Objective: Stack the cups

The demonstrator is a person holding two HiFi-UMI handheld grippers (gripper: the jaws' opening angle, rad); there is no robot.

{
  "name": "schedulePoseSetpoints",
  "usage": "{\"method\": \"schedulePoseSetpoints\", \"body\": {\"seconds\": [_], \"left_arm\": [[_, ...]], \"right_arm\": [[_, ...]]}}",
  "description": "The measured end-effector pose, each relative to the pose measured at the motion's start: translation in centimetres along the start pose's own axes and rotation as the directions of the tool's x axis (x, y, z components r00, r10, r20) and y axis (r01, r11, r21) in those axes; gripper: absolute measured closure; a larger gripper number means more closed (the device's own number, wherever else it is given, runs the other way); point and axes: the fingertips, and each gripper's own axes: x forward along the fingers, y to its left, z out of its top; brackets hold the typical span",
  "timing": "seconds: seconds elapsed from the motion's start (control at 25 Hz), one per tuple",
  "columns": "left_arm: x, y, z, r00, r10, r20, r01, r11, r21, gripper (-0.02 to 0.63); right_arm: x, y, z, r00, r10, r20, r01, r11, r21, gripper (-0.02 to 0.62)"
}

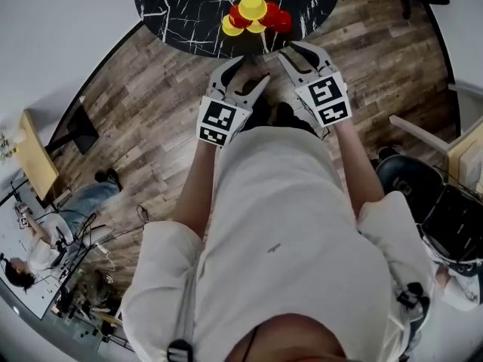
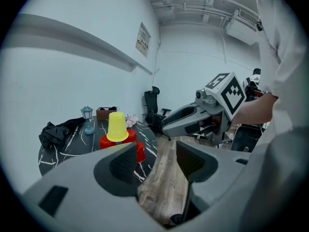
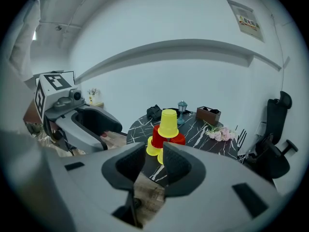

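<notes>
Left gripper [image 1: 249, 72]: jaws spread, empty. Right gripper [image 1: 294, 51]: jaws narrowly parted, empty. Both are short of the table [image 1: 173, 17]. At the table's near edge the red and yellow cups [image 1: 256, 19] stand as a pyramid, topped by a yellow cup [image 1: 252, 4]. Stacking appears complete, with no loose cup visible.

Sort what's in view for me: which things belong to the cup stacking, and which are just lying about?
Job: yellow cups, red cups, both on the table.
Lying about: lantern, box, flowers, black cloth, chair.
</notes>
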Motion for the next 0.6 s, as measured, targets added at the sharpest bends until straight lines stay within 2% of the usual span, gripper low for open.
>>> {"method": "schedulePoseSetpoints", "body": {"seconds": [0.2,0.48,0.6], "left_arm": [[-0.3,-2.0,-0.2,1.000,0.023,0.012,-0.023,1.000,-0.007,0.351],[-2.1,-4.4,0.2,0.996,0.076,0.051,-0.073,0.995,-0.062,0.351],[-2.8,-5.4,0.0,0.993,0.101,0.061,-0.097,0.993,-0.072,0.371]], "right_arm": [[-1.6,1.1,-1.1,1.000,0.029,0.007,-0.029,1.000,-0.011,0.491],[-4.3,3.1,-1.7,0.997,0.072,0.026,-0.071,0.997,-0.027,0.537],[-5.3,4.0,-2.2,0.996,0.087,0.031,-0.086,0.996,-0.031,0.548]]}}
